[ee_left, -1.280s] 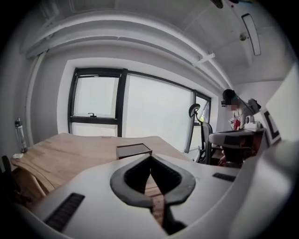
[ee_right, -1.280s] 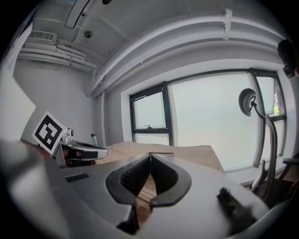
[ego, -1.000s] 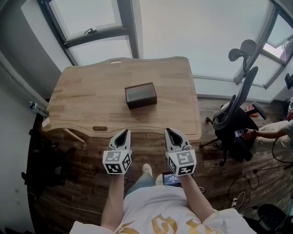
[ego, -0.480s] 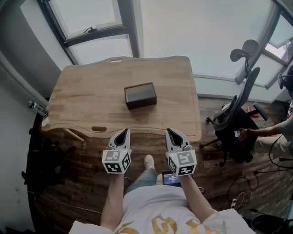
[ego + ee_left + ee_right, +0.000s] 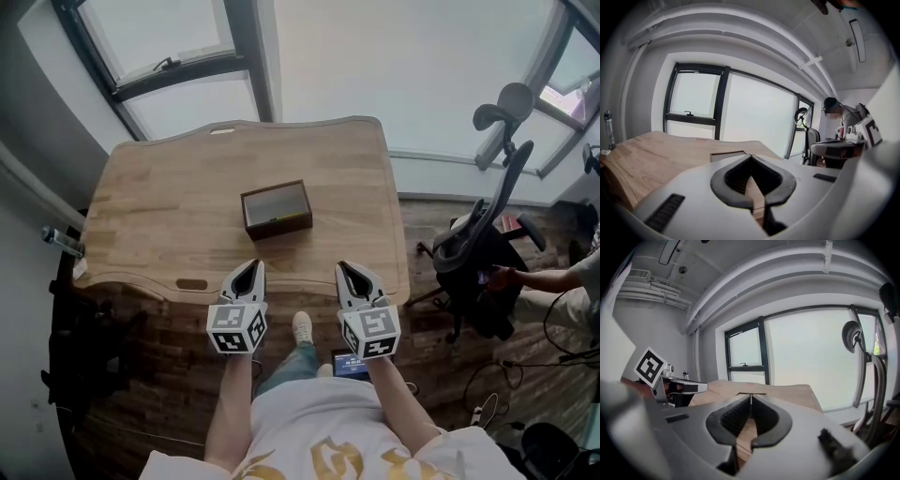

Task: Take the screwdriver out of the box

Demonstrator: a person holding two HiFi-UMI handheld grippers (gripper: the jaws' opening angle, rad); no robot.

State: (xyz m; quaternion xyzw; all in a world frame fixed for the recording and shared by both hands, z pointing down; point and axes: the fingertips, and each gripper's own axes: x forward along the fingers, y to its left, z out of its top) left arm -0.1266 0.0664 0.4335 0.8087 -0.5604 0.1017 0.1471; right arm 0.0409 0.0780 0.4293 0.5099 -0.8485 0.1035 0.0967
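A dark brown box [image 5: 276, 210] with its lid down sits in the middle of the wooden table [image 5: 169, 206]. The screwdriver is hidden from every view. My left gripper [image 5: 249, 269] hovers at the table's near edge, short of the box and a little left of it, its jaws shut with nothing between them. My right gripper [image 5: 346, 271] hovers at the same edge, right of the box, also shut and empty. In the left gripper view the box [image 5: 727, 155] shows low beyond the closed left gripper [image 5: 750, 157]. The right gripper view has the box [image 5: 751, 393] just past the closed right gripper [image 5: 751, 396].
A black office chair [image 5: 483, 244] stands right of the table, with a person's arm [image 5: 553, 277] beside it. Large windows [image 5: 412, 66] run behind the table. A bottle [image 5: 56, 240] sits at the table's left end. Cables lie on the wooden floor [image 5: 525, 375] at the right.
Both grippers have moved forward toward the table's near edge, side by side. The table and box now sit lower and nearer in the head view. Both jaws stayed shut.
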